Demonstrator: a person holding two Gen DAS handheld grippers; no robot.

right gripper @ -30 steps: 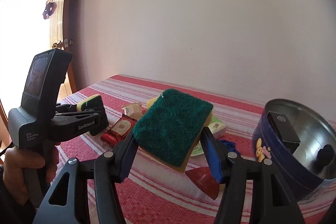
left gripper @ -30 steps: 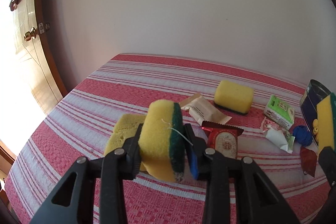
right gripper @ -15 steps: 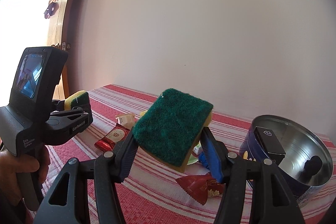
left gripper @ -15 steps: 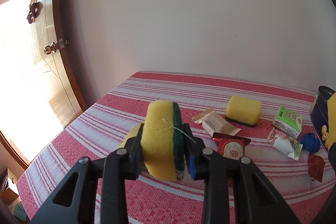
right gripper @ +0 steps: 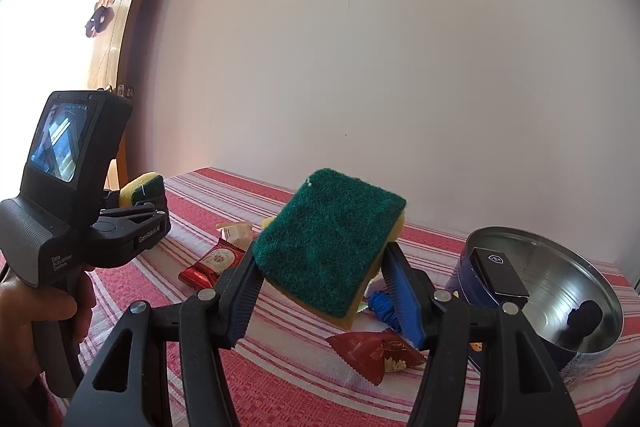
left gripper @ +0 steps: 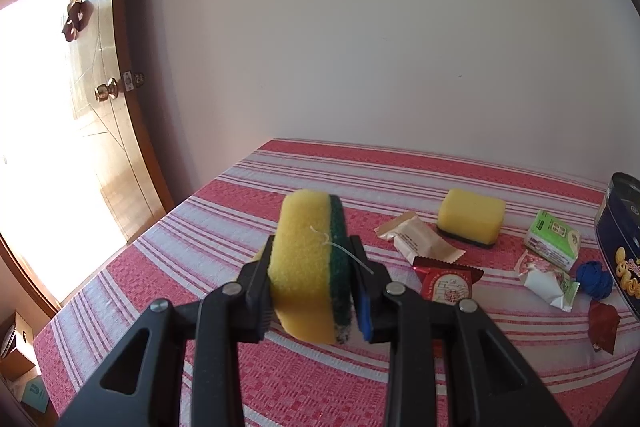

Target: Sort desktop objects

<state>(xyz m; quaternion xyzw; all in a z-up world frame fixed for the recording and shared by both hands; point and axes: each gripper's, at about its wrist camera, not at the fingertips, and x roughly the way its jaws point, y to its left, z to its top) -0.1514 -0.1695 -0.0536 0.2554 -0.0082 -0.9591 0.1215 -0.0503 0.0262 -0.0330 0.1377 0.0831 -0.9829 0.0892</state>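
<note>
While each claw carries a sponge in the air above the striped tabletop (left gripper: 248, 219), the work appears to sit in the carrying stage of sorting, with nothing yet set down. The left claw (left gripper: 312, 267) is pinching a yellow sponge with a green scouring face (left gripper: 308, 263) on edge, one finger against the yellow foam and the other against the green side, a loose thread trailing from it. The right claw (right gripper: 320, 267) is clamped on a second sponge (right gripper: 328, 247) by its two ends, tilted so the green pad faces the camera and the yellow layer shows only at the lower rim. On the cloth lie a third yellow sponge (left gripper: 470, 221), green side down, a beige snack packet (left gripper: 418, 237) just beside it, a red wrapped sweet (left gripper: 448, 283), a green tissue pack (left gripper: 554, 237), a white and pink packet (left gripper: 546, 277), a blue ball of yarn (left gripper: 596, 279) and a dark red sachet (right gripper: 376, 347). An open round tin (right gripper: 560, 275) stands at the right, already holding a black rectangular block and a small dark lump. Judging by that, the sponges probably belong together in one spot, though where cannot be told. The next move calls for picking that place, lowering each sponge until it rests on a surface, then easing the fingers apart without dragging the foam or disturbing the nearby packets.
</note>
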